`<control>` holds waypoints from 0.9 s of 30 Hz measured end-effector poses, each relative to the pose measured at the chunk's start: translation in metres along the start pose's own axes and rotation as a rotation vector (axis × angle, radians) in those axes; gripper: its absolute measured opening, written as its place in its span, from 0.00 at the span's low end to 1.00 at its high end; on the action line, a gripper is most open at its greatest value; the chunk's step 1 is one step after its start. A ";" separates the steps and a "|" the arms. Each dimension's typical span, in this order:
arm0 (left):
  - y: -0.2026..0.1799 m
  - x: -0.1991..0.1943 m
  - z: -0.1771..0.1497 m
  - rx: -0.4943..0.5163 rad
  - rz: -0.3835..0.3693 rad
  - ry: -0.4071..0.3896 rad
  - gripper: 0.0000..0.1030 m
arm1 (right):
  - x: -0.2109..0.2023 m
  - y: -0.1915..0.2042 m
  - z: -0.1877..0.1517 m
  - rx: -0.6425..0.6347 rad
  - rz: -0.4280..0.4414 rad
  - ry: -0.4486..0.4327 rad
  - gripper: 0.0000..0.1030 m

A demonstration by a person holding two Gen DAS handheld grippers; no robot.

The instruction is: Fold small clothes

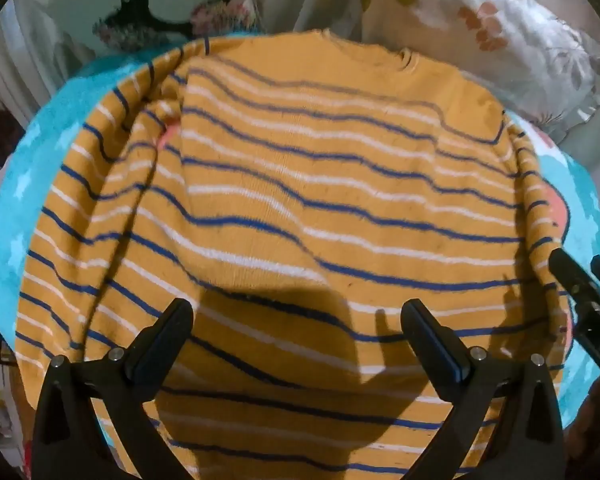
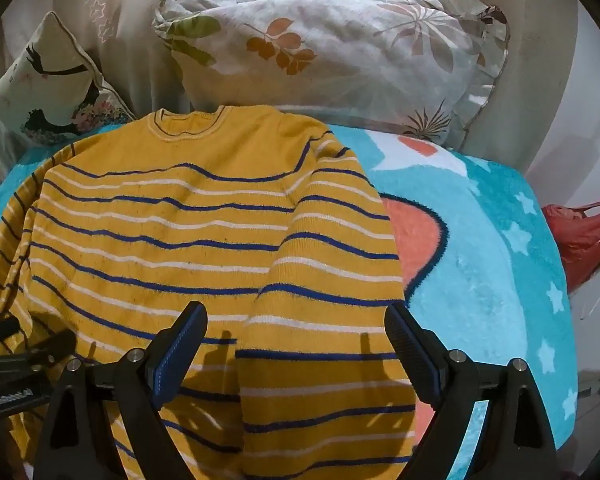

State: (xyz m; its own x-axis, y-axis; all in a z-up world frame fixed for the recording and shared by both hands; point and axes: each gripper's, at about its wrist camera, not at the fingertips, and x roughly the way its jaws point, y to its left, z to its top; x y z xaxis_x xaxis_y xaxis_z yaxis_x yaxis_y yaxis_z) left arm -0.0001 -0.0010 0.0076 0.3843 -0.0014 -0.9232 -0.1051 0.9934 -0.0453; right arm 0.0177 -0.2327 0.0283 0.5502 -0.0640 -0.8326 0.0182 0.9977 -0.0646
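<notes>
1. Sweater (image 2: pixel 188 216) is lying spread out on the blanket (image 2: pixel 480 240), mustard yellow with blue and white stripes, its collar pointing toward 12 o'clock in the right wrist view.
2. Its right sleeve (image 2: pixel 332 264) is sitting folded in over the body, running from the shoulder near 1 o'clock down toward 6 o'clock, with the cuff end passing between the right gripper's fingers.
3. The right gripper (image 2: pixel 296 320) is hanging over that sleeve with its jaws spread wide, gripping nothing. Can't tell if the fingertips are touching the fabric.
4. The left gripper (image 1: pixel 296 320) is hovering over the sweater's lower body, jaws also spread wide with nothing between them, and it's throwing a big dark shadow on the stripes right ahead of it.
5. In the left wrist view the left sleeve (image 1: pixel 112 200) is lying bunched along the body around 9 to 10 o'clock, and the other gripper is poking in at 3 to 4 o'clock, by the sweater's edge.
6. The blanket is showing turquoise with white stars plus a coral patch outlined in black.
7. A leaf-print pillow (image 2: pixel 340 52) is sitting at 12 o'clock beyond the collar, a smaller bird-print cushion (image 2: pixel 56 88) at 10 o'clock, and something red (image 2: pixel 584 236) is hanging off at 3 o'clock.
</notes>
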 end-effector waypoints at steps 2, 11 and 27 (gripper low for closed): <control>-0.003 -0.012 0.005 0.008 -0.004 -0.021 1.00 | -0.001 -0.006 -0.001 0.011 0.002 -0.005 0.90; -0.017 -0.012 -0.006 0.035 -0.019 -0.032 1.00 | -0.005 -0.080 -0.005 0.168 0.008 0.031 0.70; -0.012 -0.021 -0.005 0.065 -0.033 -0.088 1.00 | 0.022 -0.085 -0.083 0.188 0.199 0.204 0.10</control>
State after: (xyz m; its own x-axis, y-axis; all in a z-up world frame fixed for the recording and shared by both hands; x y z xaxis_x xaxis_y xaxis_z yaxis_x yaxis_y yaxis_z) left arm -0.0115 -0.0136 0.0259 0.4655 -0.0266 -0.8846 -0.0323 0.9984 -0.0470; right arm -0.0408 -0.3208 -0.0296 0.3807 0.1490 -0.9126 0.0910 0.9761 0.1973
